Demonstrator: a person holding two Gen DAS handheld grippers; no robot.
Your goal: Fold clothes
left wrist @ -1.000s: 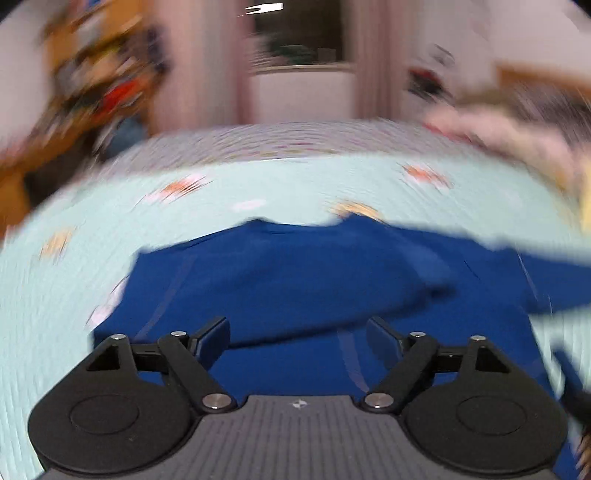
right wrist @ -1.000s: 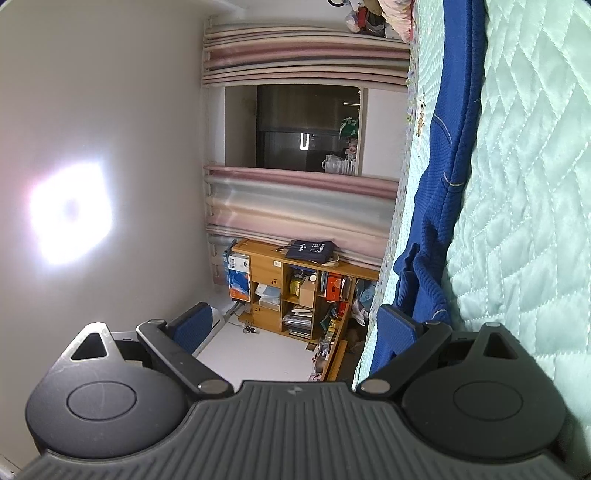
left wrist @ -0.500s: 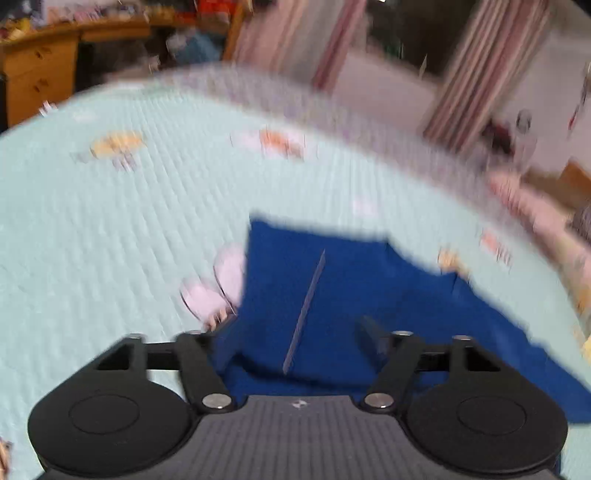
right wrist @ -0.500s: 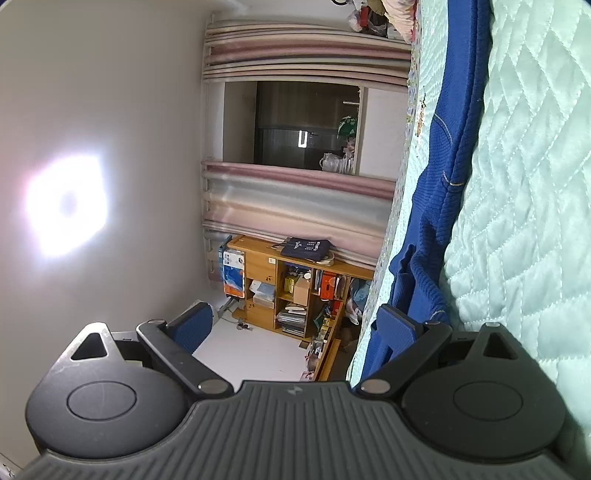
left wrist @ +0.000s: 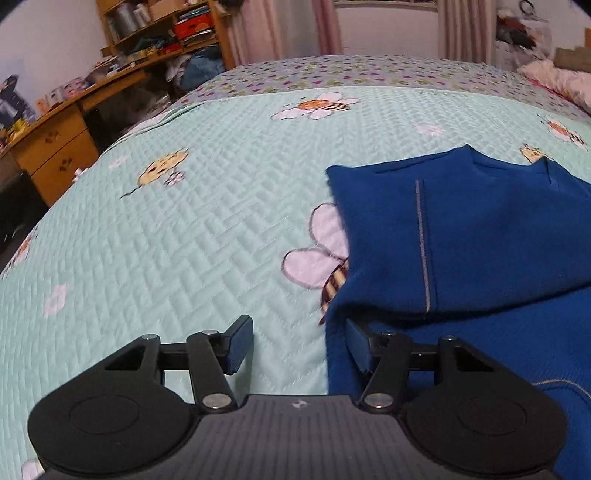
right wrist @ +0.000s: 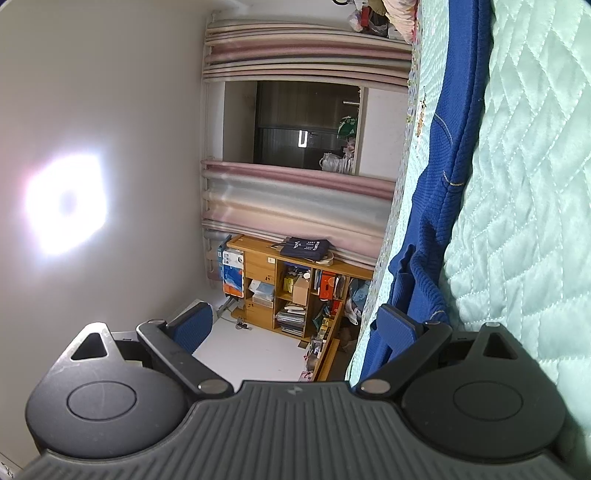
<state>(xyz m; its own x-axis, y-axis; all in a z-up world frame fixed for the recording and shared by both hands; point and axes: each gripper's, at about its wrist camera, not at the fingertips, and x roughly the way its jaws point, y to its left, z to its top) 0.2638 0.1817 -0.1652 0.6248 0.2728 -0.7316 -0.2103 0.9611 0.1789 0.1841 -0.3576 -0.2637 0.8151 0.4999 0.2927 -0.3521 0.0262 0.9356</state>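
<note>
A blue knit garment [left wrist: 461,236] lies partly folded on the mint quilted bedspread [left wrist: 192,229], a grey seam line running down its upper layer. My left gripper [left wrist: 297,345] points down at the garment's near left edge, and its jaws are closing. That edge lies between them beside the right pad, and the left pad hangs over bare quilt. In the right wrist view, rolled onto its side, the same garment [right wrist: 439,192] runs along the bed's edge. My right gripper [right wrist: 295,326] stands open, one finger against the blue cloth and nothing between the pads.
A wooden desk [left wrist: 51,144] and cluttered shelves [left wrist: 162,29] stand left of the bed. Pink bedding [left wrist: 557,77] is piled at the far right. Striped curtains [right wrist: 306,199] and a window lie beyond the bed.
My left gripper swung left and dropped lower, from over the garment's middle to its left edge, and its jaws have narrowed. The right gripper has stayed still and open.
</note>
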